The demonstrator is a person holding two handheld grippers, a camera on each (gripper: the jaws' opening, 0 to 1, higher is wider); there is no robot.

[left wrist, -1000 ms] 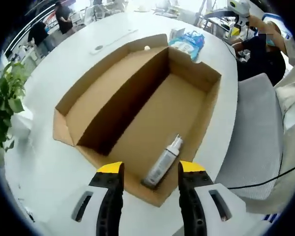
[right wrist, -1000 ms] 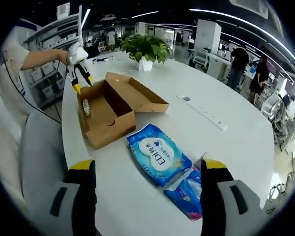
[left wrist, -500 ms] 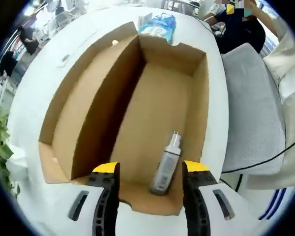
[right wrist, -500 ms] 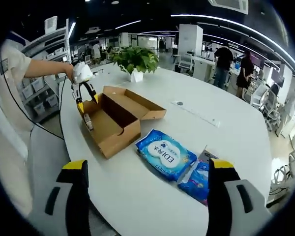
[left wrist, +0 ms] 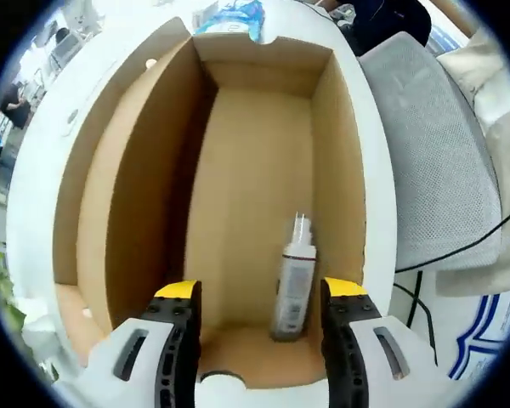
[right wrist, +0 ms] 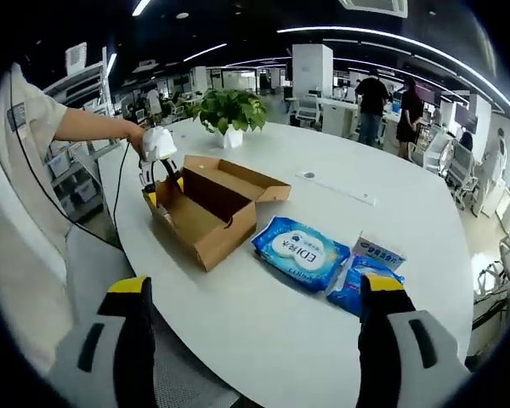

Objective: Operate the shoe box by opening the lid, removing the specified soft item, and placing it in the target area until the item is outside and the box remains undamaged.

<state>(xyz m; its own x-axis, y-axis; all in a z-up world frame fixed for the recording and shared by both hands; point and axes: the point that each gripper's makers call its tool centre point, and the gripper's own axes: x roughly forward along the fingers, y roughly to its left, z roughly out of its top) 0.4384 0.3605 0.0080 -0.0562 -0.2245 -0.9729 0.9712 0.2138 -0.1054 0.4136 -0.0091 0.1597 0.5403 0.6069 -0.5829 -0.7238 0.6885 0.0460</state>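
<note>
left gripper (left wrist: 259, 293) has dipped into box (left wrist: 340, 170), straddling bottle (left wrist: 295, 285).

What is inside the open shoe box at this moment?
A small spray bottle lies on the floor of the shoe box, near its right wall. The left gripper fingers cover the near corners, so those stay unseen.

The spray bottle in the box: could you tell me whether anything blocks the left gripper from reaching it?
Nothing visible does: the lid is open, and the spray bottle lies alone on the box floor, ahead of the open left gripper.
</note>
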